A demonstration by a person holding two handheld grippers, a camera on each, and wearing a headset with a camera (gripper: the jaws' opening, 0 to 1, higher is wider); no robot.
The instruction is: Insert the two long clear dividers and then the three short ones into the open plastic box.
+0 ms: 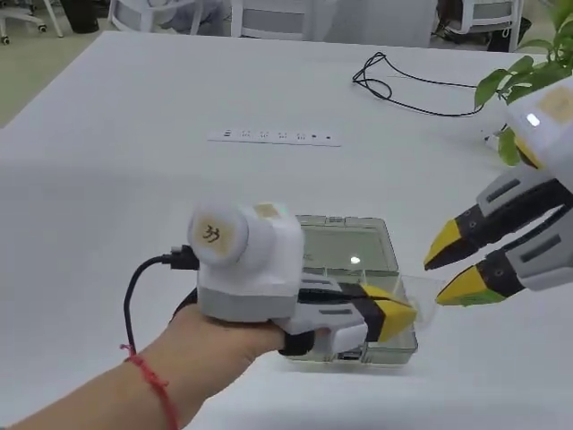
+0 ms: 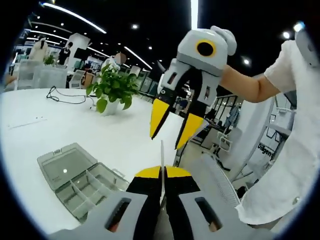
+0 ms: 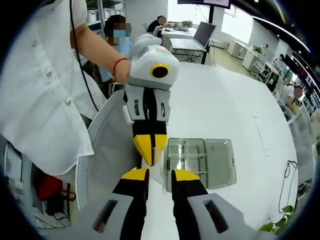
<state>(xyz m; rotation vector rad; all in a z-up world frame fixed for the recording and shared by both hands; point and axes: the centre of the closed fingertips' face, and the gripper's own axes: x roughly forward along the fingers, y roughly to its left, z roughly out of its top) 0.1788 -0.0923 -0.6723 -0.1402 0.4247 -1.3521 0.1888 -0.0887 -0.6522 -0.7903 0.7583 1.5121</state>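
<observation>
**A:** Just by the open box [image 1: 407, 345], the left gripper [image 1: 394, 313] is clamped on a clear divider [image 2: 161, 152], probably to hand it over or line it up.

**B:** Right gripper [image 1: 433, 282]?

**A:** Jaws apart and empty, tips just beside the divider's free end, likely to steady it. Beyond, the box sits on the tabletop [image 1: 269, 81], some dividers already seated.

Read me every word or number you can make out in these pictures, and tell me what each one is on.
"33": handwritten on the rear of the left gripper, in the head view.
"Diligen": on a white panel in the background of the left gripper view; the rest is hidden.
Marks on the flat white power strip on the table: too small to read.
</observation>
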